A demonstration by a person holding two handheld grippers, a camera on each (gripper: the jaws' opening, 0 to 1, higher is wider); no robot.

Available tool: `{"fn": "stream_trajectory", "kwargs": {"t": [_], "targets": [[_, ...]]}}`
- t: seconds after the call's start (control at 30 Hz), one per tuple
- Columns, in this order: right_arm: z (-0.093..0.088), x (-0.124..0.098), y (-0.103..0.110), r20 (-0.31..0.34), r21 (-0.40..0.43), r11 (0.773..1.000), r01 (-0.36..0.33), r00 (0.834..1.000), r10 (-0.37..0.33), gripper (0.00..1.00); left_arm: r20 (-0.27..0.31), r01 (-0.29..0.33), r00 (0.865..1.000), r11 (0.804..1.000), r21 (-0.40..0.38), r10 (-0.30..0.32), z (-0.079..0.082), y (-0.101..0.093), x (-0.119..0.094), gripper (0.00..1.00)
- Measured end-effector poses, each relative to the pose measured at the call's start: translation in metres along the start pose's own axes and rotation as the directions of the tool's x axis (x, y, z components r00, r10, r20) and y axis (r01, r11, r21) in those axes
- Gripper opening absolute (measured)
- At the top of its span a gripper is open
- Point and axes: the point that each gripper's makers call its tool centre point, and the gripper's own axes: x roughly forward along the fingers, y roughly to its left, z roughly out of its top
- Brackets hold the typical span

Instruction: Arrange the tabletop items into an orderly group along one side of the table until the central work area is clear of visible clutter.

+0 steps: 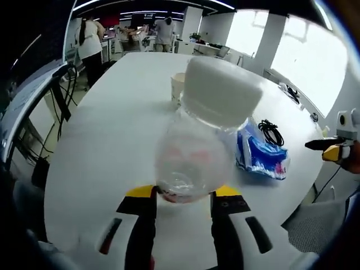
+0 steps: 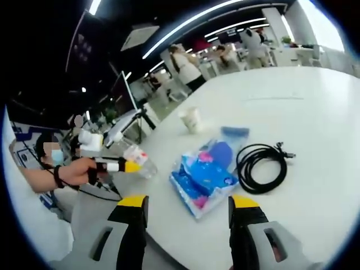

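Jaws of left gripper [image 1: 183,197] pinch a clear, white-capped plastic bottle [image 1: 199,140]; right gripper [image 2: 188,203] gapes.

Clear white-capped bottle [image 1: 197,140] lifted — blue packet [image 2: 205,171], black cable [image 2: 260,164], cup [image 2: 191,119] lying.

Clear plastic bottles [image 1: 198,140]: one, with a white cap
Paper cups [image 2: 191,119]: one
Blue and white plastic packs [image 2: 206,173]: one
Coiled black cables [image 2: 260,167]: one
White surfaces [image 2: 315,112]: one carrying all these things
Tongs: two, the left tongs [image 1: 184,198] and the right tongs [image 2: 188,209], each with two yellow-tipped jaws
People standing in the background [image 1: 89,42]: at least three
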Motion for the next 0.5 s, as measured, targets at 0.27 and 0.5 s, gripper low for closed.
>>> {"fn": "stream_trajectory", "kwargs": {"t": [0.27, 0.5], "targets": [[-0.005, -0.006, -0.009, 0.013, 0.025, 1.000, 0.008, 1.000, -0.009, 0.58, -0.010, -0.026, 1.000, 0.999, -0.023, 0.026, 0.023, 0.016, 0.017, 0.36], [-0.001, -0.016, -0.019, 0.032, 0.042, 0.998, 0.036, 0.999, -0.037, 0.58, -0.003, -0.037, 0.999, 0.999, -0.034, 0.037, 0.041, 0.022, 0.031, 0.36]]}}
